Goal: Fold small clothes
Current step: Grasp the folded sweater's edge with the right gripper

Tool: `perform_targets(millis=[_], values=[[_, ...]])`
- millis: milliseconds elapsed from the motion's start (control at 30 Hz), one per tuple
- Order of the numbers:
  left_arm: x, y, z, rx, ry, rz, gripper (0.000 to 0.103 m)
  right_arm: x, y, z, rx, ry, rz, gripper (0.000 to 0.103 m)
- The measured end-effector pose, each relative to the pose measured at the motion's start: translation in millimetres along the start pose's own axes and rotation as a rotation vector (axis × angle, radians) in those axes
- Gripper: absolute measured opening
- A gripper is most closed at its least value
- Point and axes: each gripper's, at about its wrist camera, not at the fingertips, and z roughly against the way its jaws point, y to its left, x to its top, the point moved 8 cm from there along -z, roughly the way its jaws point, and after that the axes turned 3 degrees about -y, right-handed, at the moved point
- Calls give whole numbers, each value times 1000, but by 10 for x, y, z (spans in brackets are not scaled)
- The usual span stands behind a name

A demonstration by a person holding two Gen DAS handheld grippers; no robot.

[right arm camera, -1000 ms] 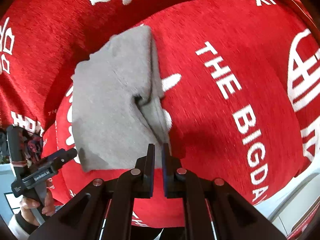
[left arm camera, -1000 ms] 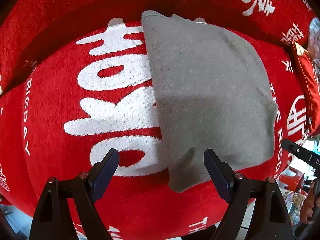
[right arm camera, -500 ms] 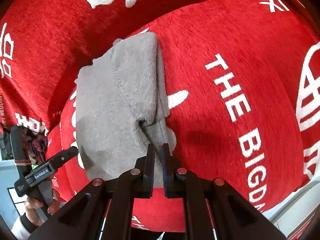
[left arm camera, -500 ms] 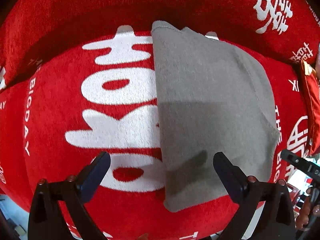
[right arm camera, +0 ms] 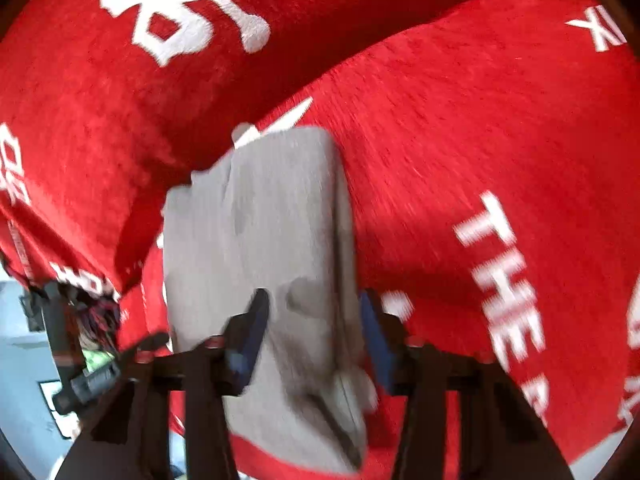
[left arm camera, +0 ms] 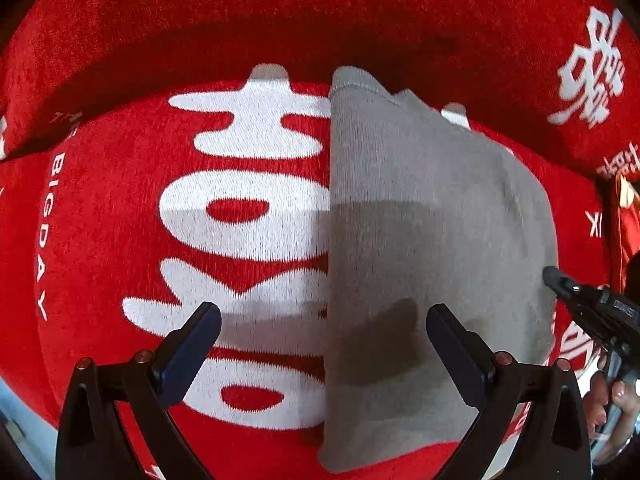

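— Where's the garment?
— The grey cloth (left arm camera: 420,248) lies folded on the red blanket (left arm camera: 120,240), across its white lettering.
— Your claws?
— My left gripper (left arm camera: 323,332) gapes wide above the cloth's near edge; my right gripper (right arm camera: 312,332) stands parted too — gripping nothing.

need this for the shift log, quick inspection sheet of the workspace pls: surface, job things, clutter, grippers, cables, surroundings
surface: red cushion cover with white lettering, plush and rounded; a second red cushion stands behind it.
job's things: grey garment, folded into a tall panel with a straight left edge, lying on the cover.
clutter: nothing seen on the cover apart from the garment.
grippers: left gripper open, held over the garment's left edge without touching it; right gripper open, its fingers either side of the garment's near right edge; that view is blurred.
cables: nothing seen.
surroundings: a red packet at the right edge; pale floor below the cushion.
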Motion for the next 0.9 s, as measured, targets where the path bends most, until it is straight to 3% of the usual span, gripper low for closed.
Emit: perform_targets(millis=[67,133,233,300,367,433,500,667,800,900], values=[[47,-10,11,5,-21,9,103,63,132,-52,24,2,28,8],[68,-23,1,9,-28,8,103,67,381,-20,73,-11,135,8],[76,-50,-85,22,-9,1,103,63,414,-48,18,-7,217,8],[72,-75,-121,27,-2,4,103,100,157,-110,-39,11,151,8],[58,-97,-125,24,-1,3,103,76,-52,-128,-21,39,55,12],[50,-116,-142,26,2,-9,103,44,-160,-40,11,31,-2,29],[48,-118,-163,30,8,-13,103,-12,-214,31,3,35,-4,39],[79,-128,-173,39,4,-13,103,-172,-297,125,53,55,-28,46],[83,-185,-210,17,18,-28,103,-162,-311,111,77,55,-29,48],[106,-182,-216,12,11,-42,103,-116,-260,86,89,52,-15,55]])
